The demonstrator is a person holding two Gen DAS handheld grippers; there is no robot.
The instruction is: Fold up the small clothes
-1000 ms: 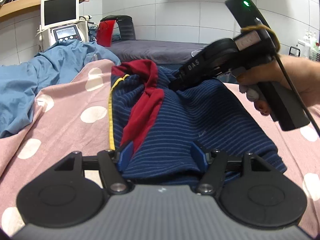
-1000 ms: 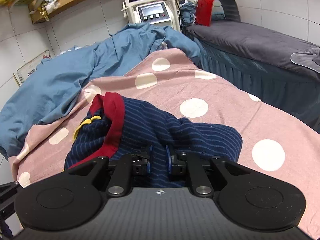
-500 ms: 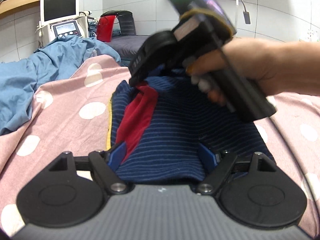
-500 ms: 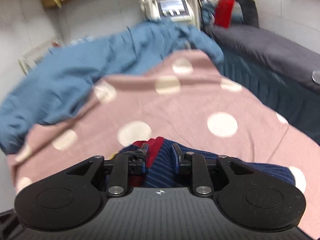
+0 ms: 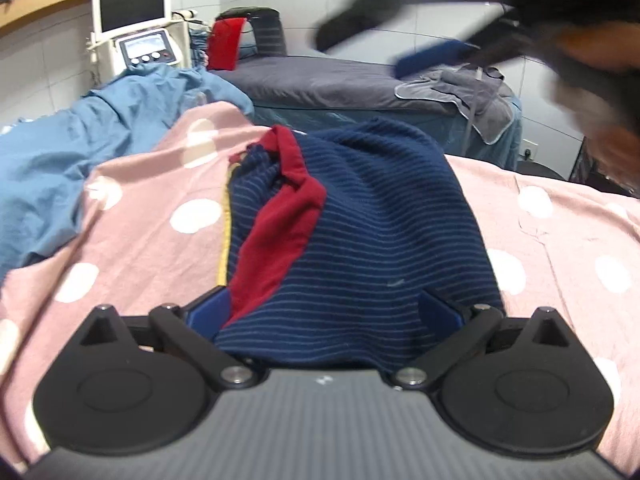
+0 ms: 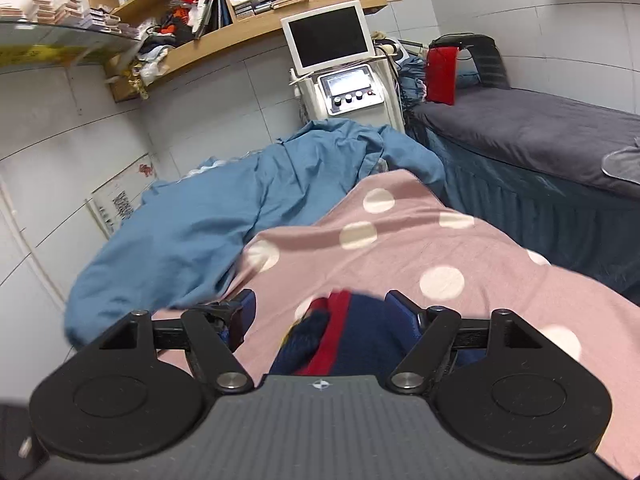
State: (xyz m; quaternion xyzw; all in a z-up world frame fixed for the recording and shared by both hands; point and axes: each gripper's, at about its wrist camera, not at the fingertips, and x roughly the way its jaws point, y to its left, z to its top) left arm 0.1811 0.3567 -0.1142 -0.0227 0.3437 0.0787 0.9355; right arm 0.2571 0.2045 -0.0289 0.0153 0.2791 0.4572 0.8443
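One navy striped knit garment with a dark red collar (image 5: pixel 360 224) lies folded over on the pink polka-dot bedsheet (image 5: pixel 560 216), apparently mid-fold, squaring up left. Left gripper (image 5: pixel 324 308) spread wide at its near hem; right gripper (image 6: pixel 322 314) wide, holding nothing. Containers: none seen

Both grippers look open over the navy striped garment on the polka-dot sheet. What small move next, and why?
Probably close the left gripper on the near hem of the navy striped garment. Its open fingers already straddle that edge, the right gripper is open and holds nothing, and the red collar side lies bunched and uneven.
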